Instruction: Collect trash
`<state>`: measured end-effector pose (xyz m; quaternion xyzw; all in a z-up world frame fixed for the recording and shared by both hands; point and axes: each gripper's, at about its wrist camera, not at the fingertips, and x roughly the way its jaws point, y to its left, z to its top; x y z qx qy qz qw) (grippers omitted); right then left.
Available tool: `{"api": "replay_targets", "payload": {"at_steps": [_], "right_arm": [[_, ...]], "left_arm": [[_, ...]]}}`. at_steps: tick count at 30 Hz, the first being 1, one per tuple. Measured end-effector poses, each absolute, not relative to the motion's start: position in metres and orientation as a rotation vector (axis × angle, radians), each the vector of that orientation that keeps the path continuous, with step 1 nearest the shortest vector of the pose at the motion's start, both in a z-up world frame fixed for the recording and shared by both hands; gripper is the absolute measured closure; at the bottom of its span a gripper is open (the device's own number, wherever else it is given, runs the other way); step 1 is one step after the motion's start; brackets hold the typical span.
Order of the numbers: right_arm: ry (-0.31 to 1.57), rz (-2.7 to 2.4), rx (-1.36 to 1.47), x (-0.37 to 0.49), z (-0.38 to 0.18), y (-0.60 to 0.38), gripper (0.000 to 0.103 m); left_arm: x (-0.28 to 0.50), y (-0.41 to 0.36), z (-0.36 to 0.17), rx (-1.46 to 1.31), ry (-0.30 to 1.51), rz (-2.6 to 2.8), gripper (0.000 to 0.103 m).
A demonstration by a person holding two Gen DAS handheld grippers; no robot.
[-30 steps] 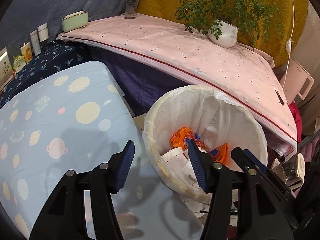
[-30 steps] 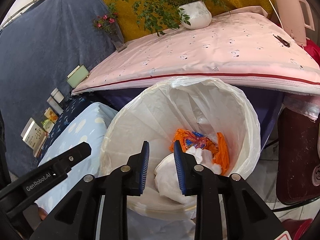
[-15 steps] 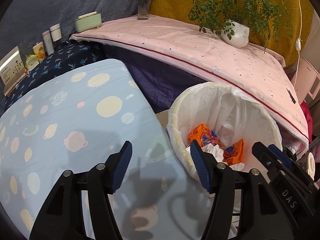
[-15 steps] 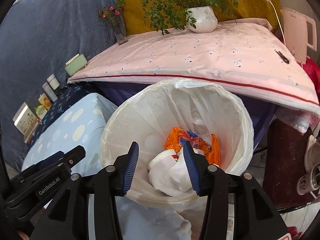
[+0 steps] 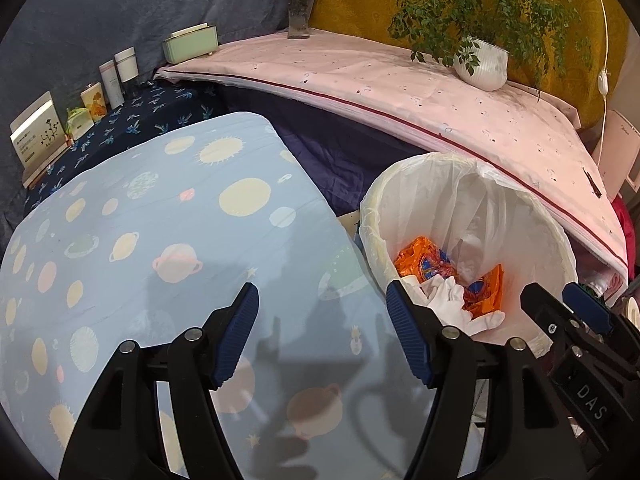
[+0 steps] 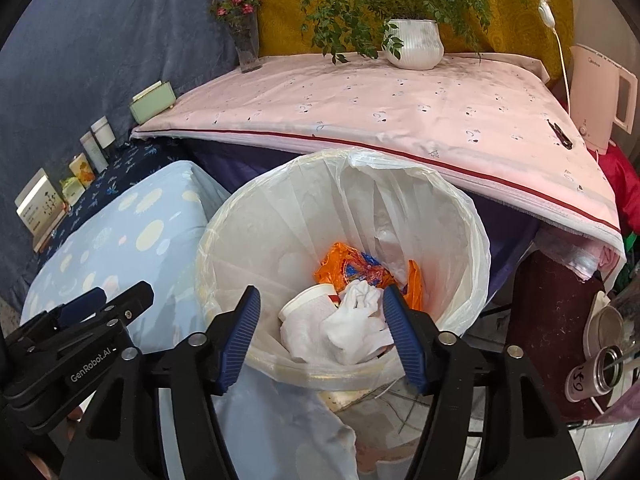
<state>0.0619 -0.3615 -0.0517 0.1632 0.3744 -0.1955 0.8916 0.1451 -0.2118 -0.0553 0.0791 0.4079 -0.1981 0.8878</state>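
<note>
Right gripper (image 6: 318,334) hanging with jaws wide apart, gripping nothing, poised above the near rim of the bin (image 6: 468,216). Directly ahead between its blue pads (image 6: 402,340), lower down on the bin's bottom: crumpled white tissue (image 6: 354,320), a paper cup (image 6: 308,304) lying on its side just left of it, and an orange wrapper (image 6: 352,266) behind both, toward the far wall. All trash sitting inside the white liner, none of it touching the pads.

Left gripper (image 5: 320,336) likewise spread wide and holding nothing, hovering over the right edge of the planet-print cloth (image 5: 120,220), its shadow falling on the fabric. Bin (image 5: 560,248) standing just beyond that edge, off to the gripper's right, with the same tissue (image 5: 448,296) and wrapper (image 5: 420,256) showing past the right pad (image 5: 408,340). Right gripper's black body poking in at the far right of the left view; left gripper's body showing at the lower left of the right view.

Farther out, a pink cloth (image 6: 380,104) overhanging the bin's far side, carrying a potted plant (image 6: 414,44) and a flower vase (image 6: 246,46) near its back edge. Kettle (image 6: 600,100) standing beyond the pink cloth's right corner. Cans (image 6: 604,368) sitting low at the right. Small boxes (image 5: 38,132) lining the dark surface at the far left.
</note>
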Motion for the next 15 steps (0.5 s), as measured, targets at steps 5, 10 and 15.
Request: {"api": "replay_targets", "payload": {"at_steps": [5,10,15], "right_arm": [[0.800,-0.409,0.313,0.060,-0.053,-0.356,0.035],[0.809,-0.408,0.297,0.057,-0.053,-0.351,0.024],[0.819,-0.420,0.294,0.054,-0.054,-0.351,0.019]], "left_arm": [[0.141,-0.206,-0.057,0.168,0.845,-0.378,0.026],[0.138,-0.201,-0.059,0.176,0.847,-0.364,0.024],[0.135,-0.196,-0.061,0.176,0.853,-0.349,0.017]]}}
